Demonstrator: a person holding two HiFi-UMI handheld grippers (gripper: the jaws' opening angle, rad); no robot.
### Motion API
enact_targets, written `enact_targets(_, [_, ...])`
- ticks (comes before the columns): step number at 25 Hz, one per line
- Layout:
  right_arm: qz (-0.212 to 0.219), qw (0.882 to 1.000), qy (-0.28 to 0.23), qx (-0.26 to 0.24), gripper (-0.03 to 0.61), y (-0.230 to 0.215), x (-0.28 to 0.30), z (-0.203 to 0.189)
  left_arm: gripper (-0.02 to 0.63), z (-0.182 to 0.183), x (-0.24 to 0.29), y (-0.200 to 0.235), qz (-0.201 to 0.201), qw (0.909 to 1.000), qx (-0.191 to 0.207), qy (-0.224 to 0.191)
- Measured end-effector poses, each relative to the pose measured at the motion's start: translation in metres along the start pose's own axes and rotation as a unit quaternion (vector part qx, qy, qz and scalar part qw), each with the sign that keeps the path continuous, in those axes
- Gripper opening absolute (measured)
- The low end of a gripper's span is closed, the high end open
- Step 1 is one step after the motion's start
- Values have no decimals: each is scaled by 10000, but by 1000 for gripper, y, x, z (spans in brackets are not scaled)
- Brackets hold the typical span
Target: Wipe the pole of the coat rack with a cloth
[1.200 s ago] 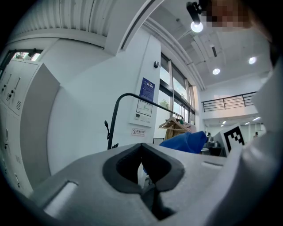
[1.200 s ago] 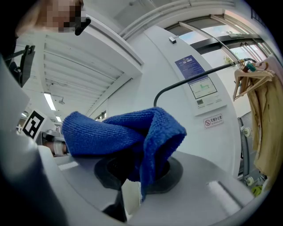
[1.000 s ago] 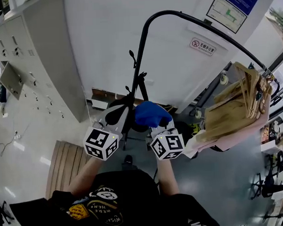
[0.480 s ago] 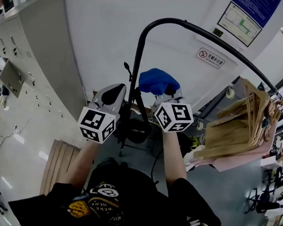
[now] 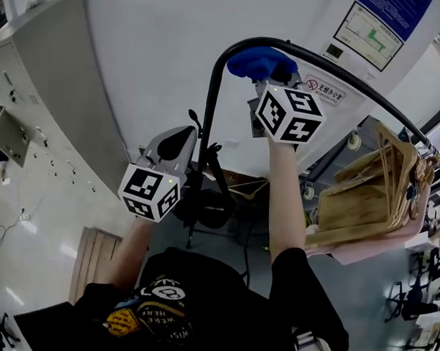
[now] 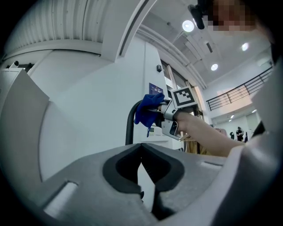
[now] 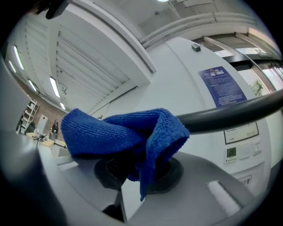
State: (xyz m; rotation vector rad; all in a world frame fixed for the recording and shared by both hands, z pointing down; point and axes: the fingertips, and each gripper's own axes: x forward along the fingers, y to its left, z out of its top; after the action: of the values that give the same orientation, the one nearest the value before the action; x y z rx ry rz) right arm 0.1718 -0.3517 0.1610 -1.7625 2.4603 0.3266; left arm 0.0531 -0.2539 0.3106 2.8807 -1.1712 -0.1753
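Note:
The coat rack's black pole (image 5: 215, 91) rises along the white wall, bends at the top and slopes down to the right. My right gripper (image 5: 264, 72) is raised to that bend, shut on a bunched blue cloth (image 5: 257, 60) that lies against the top of the pole. In the right gripper view the cloth (image 7: 119, 134) covers the jaws, and the pole (image 7: 230, 115) runs off to the right behind it. My left gripper (image 5: 176, 139) hangs lower, left of the upright, shut and holding nothing. In the left gripper view its jaws (image 6: 141, 164) meet, with the pole (image 6: 129, 129) and cloth (image 6: 148, 110) ahead.
Wooden hangers with beige garments (image 5: 366, 194) crowd the pole's lower right end. Grey lockers (image 5: 48, 84) line the left, and a wooden pallet (image 5: 98, 255) lies on the floor. A smaller black stand (image 5: 206, 201) is at the pole's foot. Posters (image 5: 384, 7) hang on the wall.
My right gripper has carried the blue cloth up from chest height to the bend at the top of the pole. The left gripper has hardly moved.

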Motion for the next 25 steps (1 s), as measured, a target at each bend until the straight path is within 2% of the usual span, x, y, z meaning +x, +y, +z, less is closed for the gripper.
enact_targets(4, [217, 9978, 173, -598, 60, 17, 7, -15, 3, -2, 3, 8, -113, 9999, -8, 49])
enact_targets(8, [324, 9842, 596, -1637, 58, 47, 9, -50, 3, -4, 4, 17, -178, 9998, -67, 45])
enact_targets(13, [250, 9683, 836, -2340, 51, 68, -10, -102, 3, -11, 7, 20, -302, 9994, -120, 99])
enact_targets(16, [370, 9661, 1103, -2305, 52, 74, -19, -141, 3, -16, 6, 25, -332, 9992, -176, 138])
enact_targets(19, [468, 9694, 1199, -2090, 52, 77, -27, -163, 3, -19, 6, 28, -331, 9991, -180, 173])
enact_targets(22, [484, 9703, 1195, -2049, 58, 74, -24, -157, 3, -20, 7, 32, -344, 9991, -162, 197])
enact_targets(25, [464, 9722, 925, -2100, 58, 66, -11, -123, 3, -18, 6, 34, -368, 9990, -184, 172])
